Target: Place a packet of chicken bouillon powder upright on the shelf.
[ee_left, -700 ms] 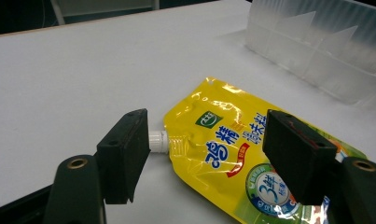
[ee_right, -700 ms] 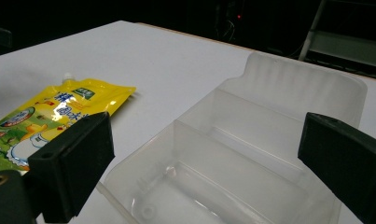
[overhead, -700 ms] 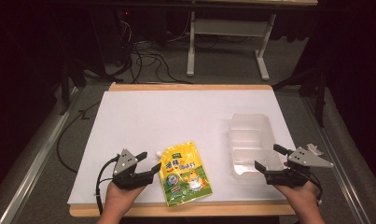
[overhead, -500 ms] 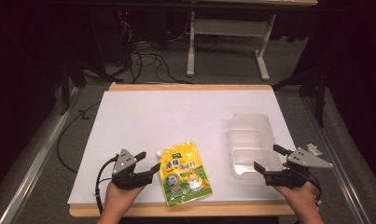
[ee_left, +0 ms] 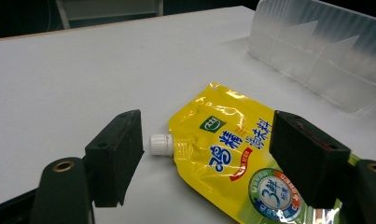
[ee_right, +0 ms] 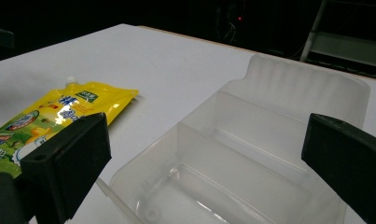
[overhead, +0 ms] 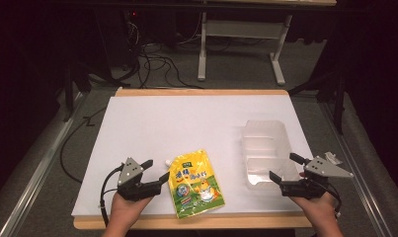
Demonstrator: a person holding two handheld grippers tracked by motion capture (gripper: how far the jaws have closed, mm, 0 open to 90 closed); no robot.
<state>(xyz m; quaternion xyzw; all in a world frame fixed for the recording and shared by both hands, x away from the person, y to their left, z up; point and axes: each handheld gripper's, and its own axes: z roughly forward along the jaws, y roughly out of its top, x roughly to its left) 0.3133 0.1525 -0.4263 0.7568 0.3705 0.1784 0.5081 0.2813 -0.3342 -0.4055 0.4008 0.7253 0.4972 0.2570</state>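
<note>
I see pouch (overhead: pixel 195 183): yellow, green base, blue lettering, white cap | bin (overhead: pixel 265 148): clear, frosted | table (overhead: pixel 186 123): white, tan edge | my grippers' jaws: black

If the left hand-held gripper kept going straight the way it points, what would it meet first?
Probably the yellow spouted pouch, near its white screw cap, which lies between the open jaws; depth is hard to judge.

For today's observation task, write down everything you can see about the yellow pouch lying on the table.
The yellow pouch is a flat, glossy, soft-looking plastic spout bag with a green lower part, blue characters, a cartoon figure and a white screw cap on one upper corner, apparently closed. It lies face up near the front edge of the white table, left of the clear tray and apart from it. The left gripper sits beside it, jaws open; nothing grips it.
</note>
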